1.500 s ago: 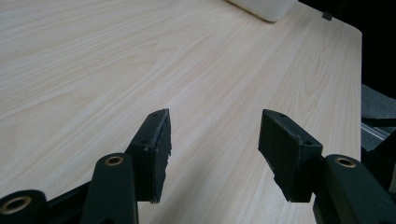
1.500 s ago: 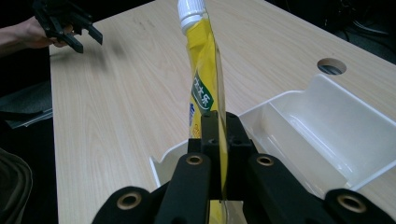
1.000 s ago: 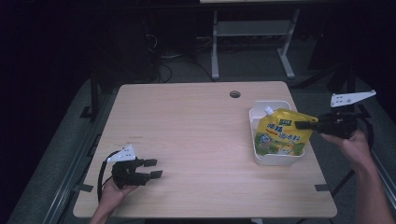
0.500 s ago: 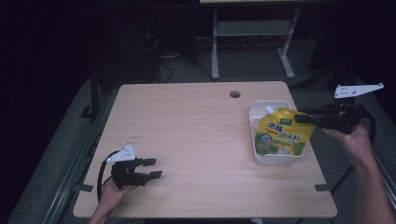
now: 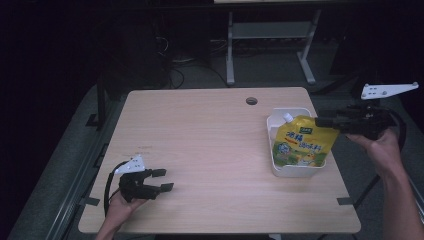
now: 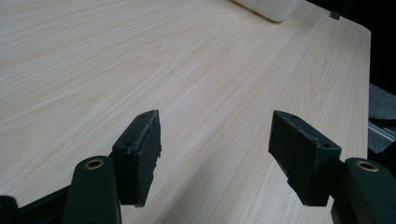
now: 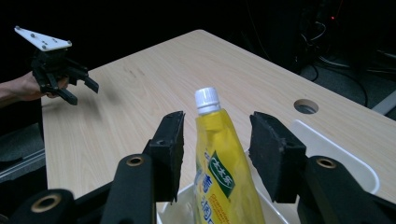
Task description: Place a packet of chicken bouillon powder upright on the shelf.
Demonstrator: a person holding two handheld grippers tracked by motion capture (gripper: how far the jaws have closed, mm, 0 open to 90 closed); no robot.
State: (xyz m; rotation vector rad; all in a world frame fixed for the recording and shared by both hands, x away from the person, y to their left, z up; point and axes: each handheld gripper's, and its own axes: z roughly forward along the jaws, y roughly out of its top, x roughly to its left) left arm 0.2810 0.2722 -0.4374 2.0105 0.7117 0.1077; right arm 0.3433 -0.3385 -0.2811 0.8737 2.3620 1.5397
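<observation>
A yellow drink pouch with a white cap stands upright in a white bin at the table's right side. My right gripper hovers level at the pouch's top. In the right gripper view the pouch's neck sits between the jaws, whose pads stand clear of it; these jaws have just been opening. My left gripper rests low over the front left of the table. It is open with only bare wood between its pads, and its jaws have also just been opening.
A round cable hole lies in the tabletop behind the bin. A metal stand and cables sit on the dark floor beyond the table. The bin's corner shows far ahead in the left gripper view.
The right gripper's jaws have come apart from the pouch's top and the hand has risen a little. The pouch stays upright in the bin. The left hand has kept its place.
</observation>
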